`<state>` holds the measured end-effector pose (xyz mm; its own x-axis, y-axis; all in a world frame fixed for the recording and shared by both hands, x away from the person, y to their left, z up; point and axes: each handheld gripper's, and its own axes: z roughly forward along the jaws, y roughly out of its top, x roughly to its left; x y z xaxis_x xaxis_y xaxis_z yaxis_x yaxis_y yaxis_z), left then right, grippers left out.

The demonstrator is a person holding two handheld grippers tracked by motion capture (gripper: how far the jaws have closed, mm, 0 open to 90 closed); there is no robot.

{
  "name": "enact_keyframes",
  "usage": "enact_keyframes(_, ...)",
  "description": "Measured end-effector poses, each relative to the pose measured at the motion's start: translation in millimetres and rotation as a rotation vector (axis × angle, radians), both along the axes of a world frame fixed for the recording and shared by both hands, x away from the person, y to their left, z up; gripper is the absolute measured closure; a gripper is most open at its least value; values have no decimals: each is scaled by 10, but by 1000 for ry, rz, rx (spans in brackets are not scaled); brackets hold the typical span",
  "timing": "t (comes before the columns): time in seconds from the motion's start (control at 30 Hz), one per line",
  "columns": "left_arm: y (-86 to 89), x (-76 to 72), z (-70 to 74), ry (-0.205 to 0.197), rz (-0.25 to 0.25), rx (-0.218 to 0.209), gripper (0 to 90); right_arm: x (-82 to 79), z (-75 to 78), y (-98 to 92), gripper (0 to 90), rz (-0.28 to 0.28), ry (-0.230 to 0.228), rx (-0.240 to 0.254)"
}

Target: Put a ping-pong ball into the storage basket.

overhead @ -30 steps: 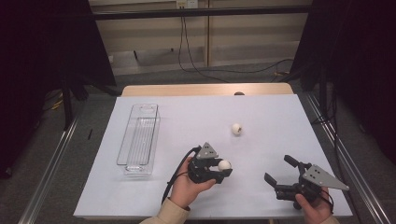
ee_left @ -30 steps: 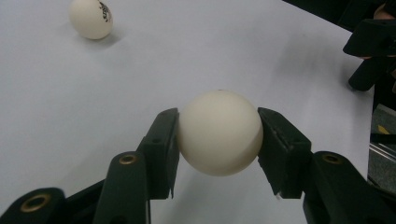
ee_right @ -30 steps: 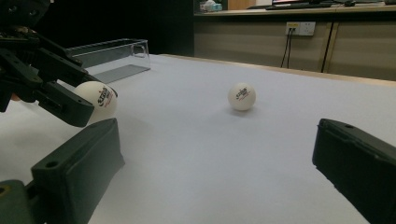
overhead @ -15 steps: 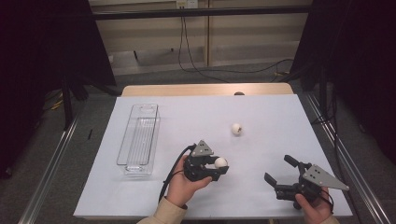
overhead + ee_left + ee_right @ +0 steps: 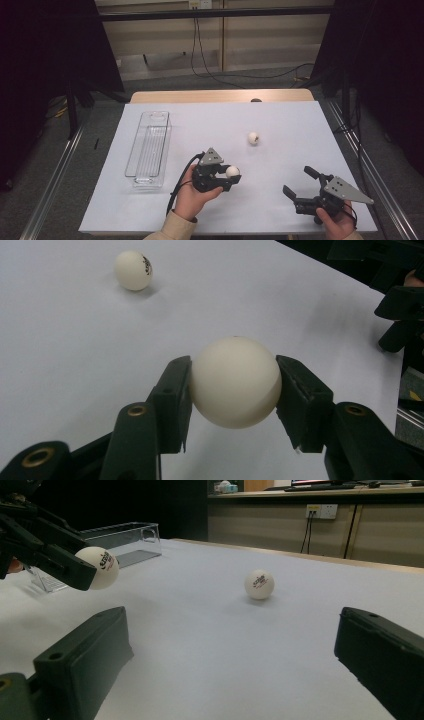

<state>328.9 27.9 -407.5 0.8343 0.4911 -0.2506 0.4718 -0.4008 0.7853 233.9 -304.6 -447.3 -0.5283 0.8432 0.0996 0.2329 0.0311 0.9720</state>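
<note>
The left gripper (image 5: pixel 227 176) pinches a ball (image 5: pixel 232 171) near the table's front edge; it should carry it level over the tray (image 5: pixel 148 150) before releasing. The right gripper (image 5: pixel 300 186) is spread, empty.

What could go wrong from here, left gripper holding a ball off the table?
1. The left gripper pinches the held ball at two small spots on its round sides; it may squirt out if the grip eases or the hand jolts.
2. The loose ball lies free on the flat sheet; a nudge could roll it off.
3. The bin is narrow, so a drop may miss.
</note>
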Motion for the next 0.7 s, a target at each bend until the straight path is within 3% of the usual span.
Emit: enact_keyframes(0.7,136,42,55,2,39,-6,510,-2,4,4,8,3,0,2)
